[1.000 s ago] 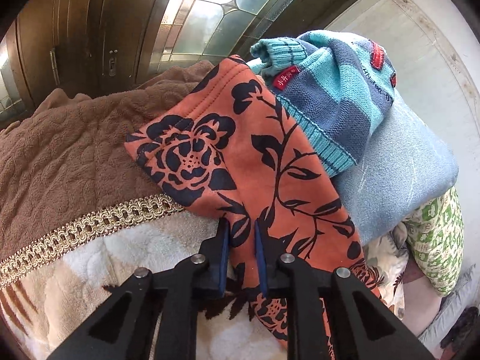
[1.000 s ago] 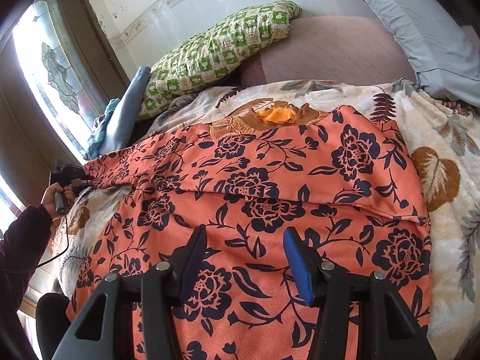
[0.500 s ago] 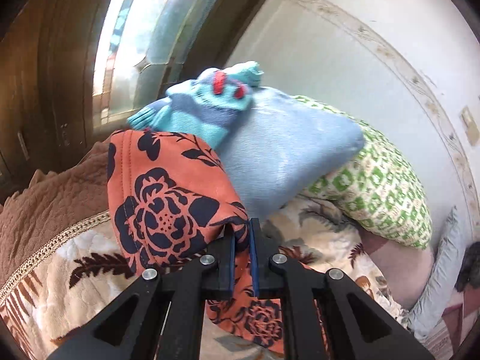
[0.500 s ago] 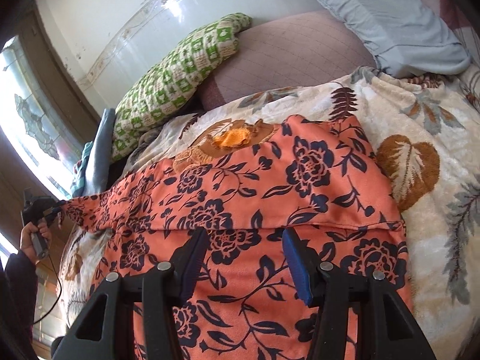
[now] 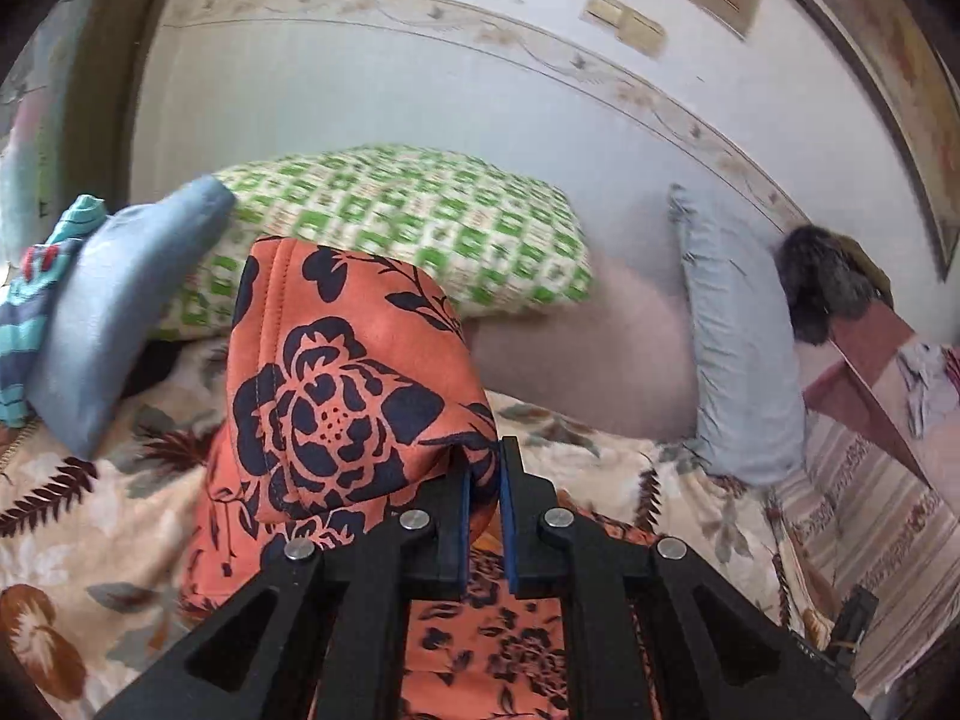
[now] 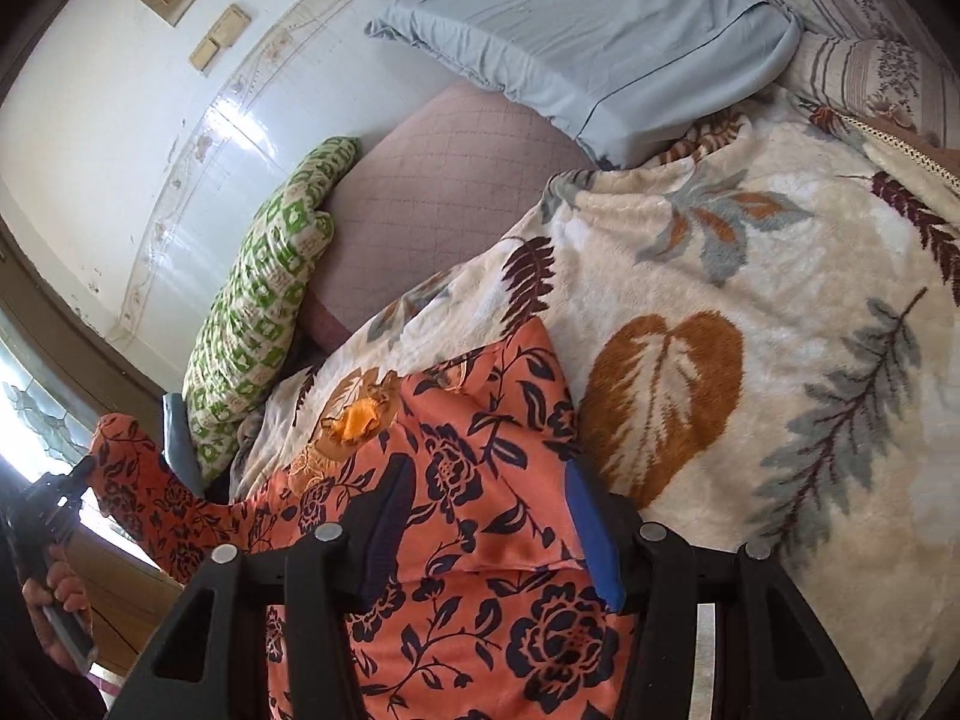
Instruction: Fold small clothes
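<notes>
An orange garment with dark blue flowers (image 5: 348, 396) lies on a leaf-patterned blanket (image 5: 90, 510). My left gripper (image 5: 482, 468) is shut on its sleeve; the cuff end is raised off the bed and flops over to the left of the jaws. In the right wrist view the garment's body (image 6: 480, 630) is spread flat. My right gripper (image 6: 487, 474) hovers low over its folded right part with jaws apart, and the cloth lies under the blue pads (image 6: 591, 540), not pinched. At the far left of that view, the lifted sleeve (image 6: 144, 504) hangs from the left gripper (image 6: 78, 474), held by a hand (image 6: 54, 588).
Along the wall stand a green-checked pillow (image 5: 408, 222), a pink cushion (image 6: 438, 180) and a light blue pillow (image 6: 600, 36). A folded blue cloth (image 5: 114, 300) and a striped knit (image 5: 24, 330) lie at the left. Bare blanket (image 6: 720, 276) lies right of the garment.
My left gripper has risen and swung right with the sleeve, away from the window toward the pillows. My right gripper has shifted along the garment toward its right edge and rolled.
</notes>
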A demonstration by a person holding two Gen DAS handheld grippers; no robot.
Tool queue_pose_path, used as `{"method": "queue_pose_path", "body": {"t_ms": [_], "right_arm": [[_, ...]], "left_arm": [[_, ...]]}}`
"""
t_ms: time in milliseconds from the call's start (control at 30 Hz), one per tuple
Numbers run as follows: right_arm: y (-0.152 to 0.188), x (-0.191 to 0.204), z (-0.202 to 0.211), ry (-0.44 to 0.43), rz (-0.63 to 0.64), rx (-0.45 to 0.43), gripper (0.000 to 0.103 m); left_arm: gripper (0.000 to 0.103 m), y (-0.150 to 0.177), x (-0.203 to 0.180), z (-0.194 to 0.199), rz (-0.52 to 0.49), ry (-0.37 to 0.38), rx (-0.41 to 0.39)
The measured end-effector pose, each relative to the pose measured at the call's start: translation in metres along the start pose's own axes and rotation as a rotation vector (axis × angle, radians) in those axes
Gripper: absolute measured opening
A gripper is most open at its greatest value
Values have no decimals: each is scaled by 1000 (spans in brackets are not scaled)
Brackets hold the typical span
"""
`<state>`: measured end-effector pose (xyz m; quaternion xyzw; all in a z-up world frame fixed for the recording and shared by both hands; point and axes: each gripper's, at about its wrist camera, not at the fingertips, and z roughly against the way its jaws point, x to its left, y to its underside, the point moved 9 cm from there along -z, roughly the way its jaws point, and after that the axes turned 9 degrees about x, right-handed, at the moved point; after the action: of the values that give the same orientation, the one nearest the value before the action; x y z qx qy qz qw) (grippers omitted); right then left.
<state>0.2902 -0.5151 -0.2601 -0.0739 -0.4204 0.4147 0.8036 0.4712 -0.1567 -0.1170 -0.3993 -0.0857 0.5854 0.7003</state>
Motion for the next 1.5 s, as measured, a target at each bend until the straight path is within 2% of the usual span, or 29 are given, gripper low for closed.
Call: {"method": "queue_pose_path", "body": {"t_ms": [67, 133, 200, 267, 333, 400, 433, 467, 533, 600, 733, 867, 933, 1033, 1167, 1300, 1333, 1367, 1400, 1433, 1500], "right_arm": [[-4, -6, 5, 3, -7, -10, 55], [-6, -14, 9, 15, -16, -12, 55], [-6, -21, 12, 3, -37, -7, 56], [-7, -26, 13, 17, -28, -1, 56], [-6, -28, 12, 46, -1, 7, 56], [-5, -26, 10, 37, 12, 18, 56], [-5, -24, 9, 32, 15, 22, 56], [-5, -22, 7, 30, 18, 24, 56], [-4, -14, 4, 12, 27, 32, 56], [0, 1, -2, -12, 70, 51, 56], [21, 40, -30, -4, 215, 147, 56], [43, 80, -62, 69, 386, 207, 57], [49, 101, -81, 109, 476, 219, 58], [53, 128, -111, 196, 601, 235, 59], [53, 148, -152, 290, 704, 270, 60], [52, 131, -186, 393, 709, 307, 60], [50, 125, -189, 402, 703, 299, 57], [45, 121, -186, 406, 686, 274, 47], [38, 115, -182, 432, 668, 253, 35], [32, 109, -177, 437, 636, 246, 15], [23, 97, -165, 401, 548, 238, 9]], "left_arm": [[8, 31, -47, -38, -65, 9, 67], [11, 69, -87, -84, -162, -3, 172], [21, 110, -110, -123, -239, -15, 307], [24, 139, -119, -142, -290, -13, 379], [27, 149, -123, -142, -338, -25, 387], [41, 148, -128, -127, -371, 32, 354], [53, 145, -132, -118, -388, 44, 326], [58, 137, -132, -111, -403, 35, 291], [59, 119, -129, -99, -416, 17, 228], [59, 102, -108, -87, -408, -48, 197], [60, 80, -27, -75, -331, -266, 176], [60, 85, 66, -71, -209, -426, 232], [60, 94, 101, -77, -146, -453, 270], [60, 112, 130, -94, -100, -461, 357], [60, 125, 139, -111, -116, -476, 414], [60, 129, 140, -115, -124, -495, 410], [61, 129, 139, -115, -127, -502, 411], [61, 128, 138, -115, -130, -511, 413], [61, 129, 137, -115, -129, -518, 416], [61, 128, 137, -114, -124, -523, 419], [61, 129, 135, -112, -117, -527, 424]]}}
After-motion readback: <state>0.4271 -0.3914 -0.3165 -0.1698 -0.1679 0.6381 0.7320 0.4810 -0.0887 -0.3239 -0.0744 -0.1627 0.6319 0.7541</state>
